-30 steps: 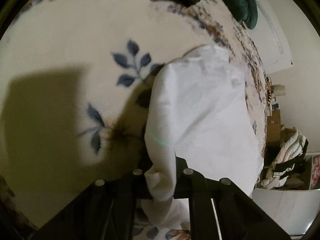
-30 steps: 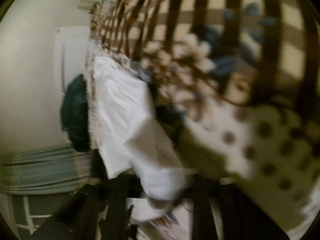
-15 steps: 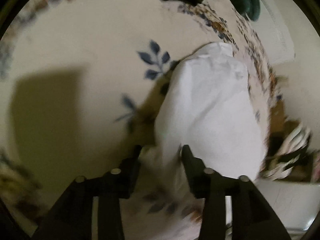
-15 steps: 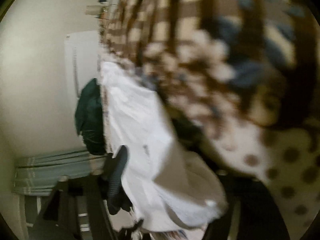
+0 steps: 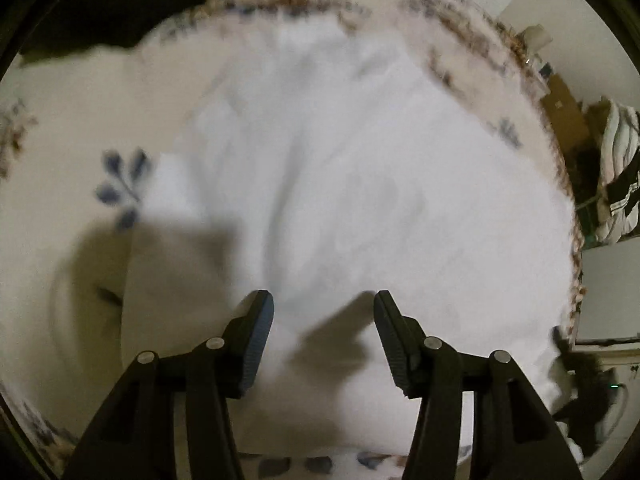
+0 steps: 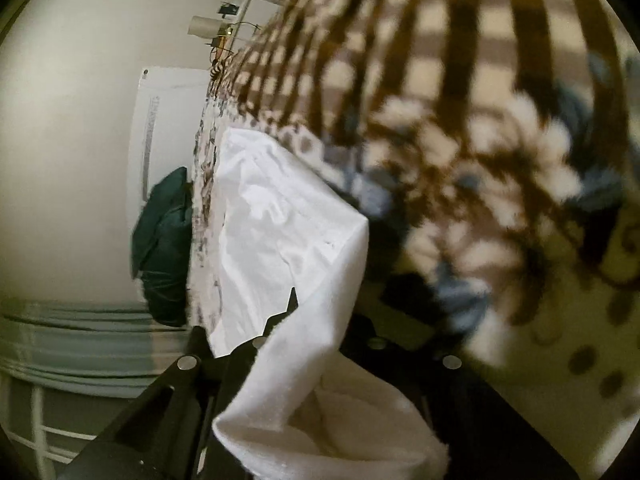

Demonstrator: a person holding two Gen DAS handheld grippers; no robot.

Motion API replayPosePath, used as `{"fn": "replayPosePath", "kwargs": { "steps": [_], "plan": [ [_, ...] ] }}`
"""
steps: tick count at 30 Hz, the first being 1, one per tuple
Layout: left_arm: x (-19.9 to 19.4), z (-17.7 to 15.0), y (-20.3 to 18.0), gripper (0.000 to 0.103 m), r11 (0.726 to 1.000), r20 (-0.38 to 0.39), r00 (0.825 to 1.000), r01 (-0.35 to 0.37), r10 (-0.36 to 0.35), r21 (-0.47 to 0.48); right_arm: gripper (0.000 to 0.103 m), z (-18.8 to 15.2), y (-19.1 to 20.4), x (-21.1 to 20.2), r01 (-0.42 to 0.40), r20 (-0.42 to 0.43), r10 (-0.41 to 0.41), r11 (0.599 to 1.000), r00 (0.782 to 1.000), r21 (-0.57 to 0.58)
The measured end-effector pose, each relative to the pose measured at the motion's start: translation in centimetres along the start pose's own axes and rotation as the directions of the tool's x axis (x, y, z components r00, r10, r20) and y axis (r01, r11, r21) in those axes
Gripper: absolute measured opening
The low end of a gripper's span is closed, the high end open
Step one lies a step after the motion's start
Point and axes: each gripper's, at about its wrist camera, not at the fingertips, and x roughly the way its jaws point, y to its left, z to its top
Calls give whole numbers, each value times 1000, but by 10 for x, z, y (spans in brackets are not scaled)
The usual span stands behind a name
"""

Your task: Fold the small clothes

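White garment [image 5: 340,184] beneath left tongs [image 5: 323,334]

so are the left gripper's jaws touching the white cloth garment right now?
Apart. In the left wrist view the left gripper has its jaws opening, spread wide above the white cloth garment; both pads are bare, nothing pinched between them, with their shadow cast on the fabric below.

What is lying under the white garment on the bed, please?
The white garment lies on a cream bedspread printed with blue leaf sprigs, visible around its edges. Whatever sits directly beneath the cloth's middle is covered and cannot be seen.
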Motion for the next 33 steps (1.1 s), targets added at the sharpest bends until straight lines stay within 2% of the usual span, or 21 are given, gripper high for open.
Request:
{"fn": "replayPosePath", "kwargs": {
  "steps": [3, 9, 12, 15, 17, 18, 20, 22, 23, 24, 25, 26, 27, 28, 29, 30, 32, 33],
  "plan": [
    [-3, 0, 5, 50, 999, 4, 999, 36, -35, -10, 13, -7, 21, -12, 37, 35, -35, 998, 999, -50],
    [-38, -4, 37, 50, 986, 30, 993, 115, -113, -119, 12, -32, 94, -16, 104, 104, -84, 972, 991, -211],
    [-63, -7, 67, 50, 976, 76, 990, 128, -115, -178, 12, -59, 141, 3, 127, 93, -101, 931, 991, -342],
    [-85, -15, 106, 50, 957, 113, 988, 130, -103, -261, 12, -104, 191, 49, 123, 16, -133, 858, 991, -499],
    [-96, -23, 138, 50, 939, 130, 988, 117, -79, -323, 12, -152, 222, 92, 107, -56, -185, 762, 981, -638],
    [-101, -28, 154, 50, 929, 135, 989, 110, -65, -352, 12, -178, 235, 115, 96, -92, -228, 695, 969, -712],
    [-104, -37, 178, 50, 917, 132, 991, 86, -36, -390, 12, -241, 249, 159, 55, -155, -339, 536, 928, -843],
    [-107, -47, 201, 50, 898, 129, 991, 83, -30, -431, 12, -295, 245, 187, 0, -196, -442, 405, 876, -914],
    [-107, -51, 211, 50, 887, 124, 992, 82, -28, -453, 12, -317, 240, 195, -13, -189, -481, 344, 856, -939],
    [-107, -53, 214, 50, 880, 123, 992, 88, -34, -466, 12, -329, 235, 196, -11, -167, -498, 302, 851, -953],
    [-107, -55, 218, 50, 871, 128, 991, 101, -44, -480, 19, -340, 231, 198, -3, -135, -519, 247, 844, -969],
    [-109, -56, 218, 50, 869, 131, 990, 109, -52, -483, 29, -344, 225, 200, -9, -138, -538, 236, 832, -972],
    [-109, -57, 217, 50, 867, 133, 989, 122, -65, -483, 40, -341, 225, 205, -20, -167, -565, 257, 808, -966],
    [-110, -56, 214, 50, 865, 134, 987, 143, -89, -480, 64, -335, 225, 207, -43, -230, -605, 307, 763, -951],
    [-113, -54, 210, 50, 866, 136, 985, 162, -110, -473, 77, -330, 226, 202, -80, -302, -608, 365, 734, -928],
    [-116, -51, 206, 50, 868, 138, 982, 180, -130, -463, 78, -321, 229, 190, -114, -366, -578, 426, 729, -898],
    [-124, -44, 196, 50, 871, 145, 972, 229, -183, -434, 78, -297, 236, 160, -143, -446, -502, 531, 741, -835],
    [-125, -39, 190, 50, 876, 142, 969, 243, -201, -418, 79, -274, 238, 138, -140, -477, -453, 598, 754, -789]
  ]
}}
